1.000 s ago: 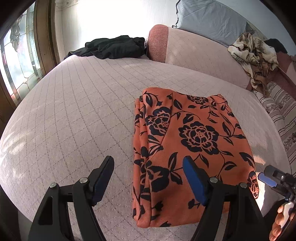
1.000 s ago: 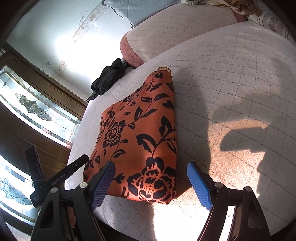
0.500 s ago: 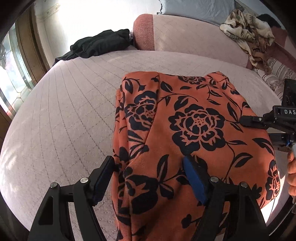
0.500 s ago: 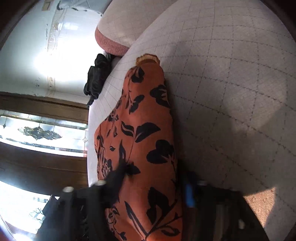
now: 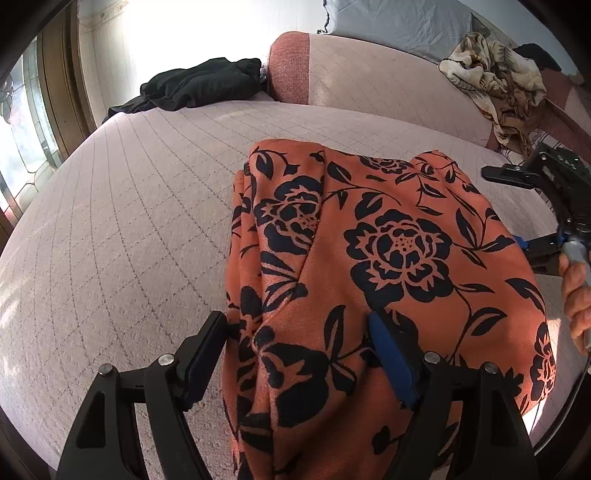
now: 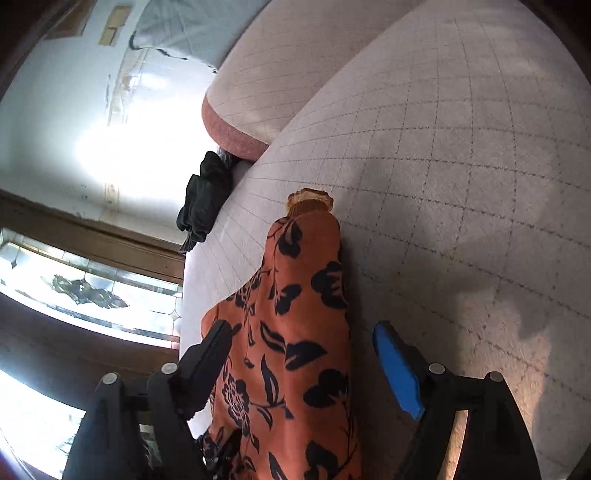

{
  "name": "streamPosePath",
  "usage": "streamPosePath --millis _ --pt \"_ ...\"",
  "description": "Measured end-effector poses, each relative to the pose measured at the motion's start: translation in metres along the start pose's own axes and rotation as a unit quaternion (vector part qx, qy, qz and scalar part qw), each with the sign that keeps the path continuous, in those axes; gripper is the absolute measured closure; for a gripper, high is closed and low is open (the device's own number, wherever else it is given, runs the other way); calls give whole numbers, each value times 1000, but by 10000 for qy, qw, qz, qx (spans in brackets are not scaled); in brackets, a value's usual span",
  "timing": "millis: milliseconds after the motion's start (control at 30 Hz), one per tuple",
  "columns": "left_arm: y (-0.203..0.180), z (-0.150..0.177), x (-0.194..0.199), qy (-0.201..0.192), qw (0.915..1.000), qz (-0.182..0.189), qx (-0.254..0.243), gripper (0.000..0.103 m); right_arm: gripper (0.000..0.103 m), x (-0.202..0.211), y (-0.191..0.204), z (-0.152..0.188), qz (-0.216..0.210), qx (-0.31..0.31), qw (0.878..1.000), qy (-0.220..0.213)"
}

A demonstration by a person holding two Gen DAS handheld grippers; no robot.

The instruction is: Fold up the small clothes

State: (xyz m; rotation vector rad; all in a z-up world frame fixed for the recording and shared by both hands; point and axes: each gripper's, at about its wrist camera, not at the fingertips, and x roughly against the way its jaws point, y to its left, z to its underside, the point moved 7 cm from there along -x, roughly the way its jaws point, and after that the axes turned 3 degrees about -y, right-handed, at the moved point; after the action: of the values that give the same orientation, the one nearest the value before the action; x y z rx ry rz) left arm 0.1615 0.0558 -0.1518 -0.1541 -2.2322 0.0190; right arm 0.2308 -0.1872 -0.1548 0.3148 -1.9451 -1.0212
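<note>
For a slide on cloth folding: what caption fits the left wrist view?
Open left hand-held gripper straddles the edge of a folded orange floral garment on a quilted bed.

A pale quilted bed (image 5: 110,229) filled the room. A pink-ended bolster (image 5: 369,85) lay far, a leaded window (image 5: 22,122) in dark wood stood left, and sunlight glared on the white wall (image 6: 55,110).

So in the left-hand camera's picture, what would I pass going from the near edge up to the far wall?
Left gripper → orange flowered garment → quilted bed cover → black clothes → bolster → grey pillow.
</note>
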Motion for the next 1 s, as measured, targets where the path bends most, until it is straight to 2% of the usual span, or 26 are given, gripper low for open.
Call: streamPosePath --millis 33,67,100,133,200,233,267,300,333,367,433,467,500,567,600,633,667,700,733,800,867,900,967,1000 --pt "1 1 0 -1 10000 9 10 22 39 -15 -6 -3 -21 -202 9995 260" --pt "1 1 0 -3 10000 15 22 22 74 -29 -7 -2 14 -258 9985 477" --pt "2 2 2 -4 10000 26 39 22 74 -32 0 -2 224 -6 9988 446" --pt "3 2 0 -8 10000 40 40 21 74 -29 17 -1 406 499 9975 281" --pt "4 3 -2 -33 10000 24 54 18 75 -18 41 6 687 1244 9898 -78" --pt "4 3 -3 -24 10000 34 74 18 75 -19 38 9 993 1393 9852 -117" --pt "4 3 -2 -20 9999 44 91 18 69 -23 29 11 1304 1417 9813 -26" --pt "4 3 -1 -17 9999 44 88 18 67 -24 21 14 1391 1307 9816 83" --pt "4 3 0 -30 9999 64 94 18 65 -18 19 16 1145 1127 9870 84" --pt "5 3 1 -22 9999 94 121 18 43 -8 20 19 923 1020 9905 38" --pt "6 3 8 0 9996 151 251 19 22 19 23 31 766 1003 9919 -165" --pt "8 1 15 -12 9993 157 335 20 22 30 22 41 781 1023 9915 -208" --pt "10 0 25 -70 9990 159 410 21 22 37 19 56 762 1025 9918 -55" --pt "11 -3 54 -454 9974 370 431 21 22 50 5 85 650 819 9943 224" --pt "12 -1 63 -572 9971 340 364 21 22 53 -3 98 640 713 9949 307" --pt "13 4 65 -524 9980 188 308 21 26 52 -5 112 570 698 9949 451" --pt "15 13 56 -301 9992 66 240 21 56 50 -1 122 470 888 9936 520" --pt "17 25 40 53 9998 12 192 24 69 47 4 132 627 1255 9885 566" --pt "21 38 24 378 9988 81 303 29 70 47 9 138 925 1652 9808 467" --pt "30 39 29 270 9967 303 701 29 71 44 21 144 1367 2282 9632 383" --pt "33 31 44 54 9968 274 746 30 67 44 28 145 1656 2580 9512 337" --pt "34 27 51 -87 9968 319 728 30 66 45 29 144 1695 2559 9511 341" --pt "37 19 62 -201 9955 496 780 30 46 55 27 138 1692 2393 9559 171" --pt "41 13 64 -236 9943 589 856 30 44 64 29 134 1716 2361 9564 -70"
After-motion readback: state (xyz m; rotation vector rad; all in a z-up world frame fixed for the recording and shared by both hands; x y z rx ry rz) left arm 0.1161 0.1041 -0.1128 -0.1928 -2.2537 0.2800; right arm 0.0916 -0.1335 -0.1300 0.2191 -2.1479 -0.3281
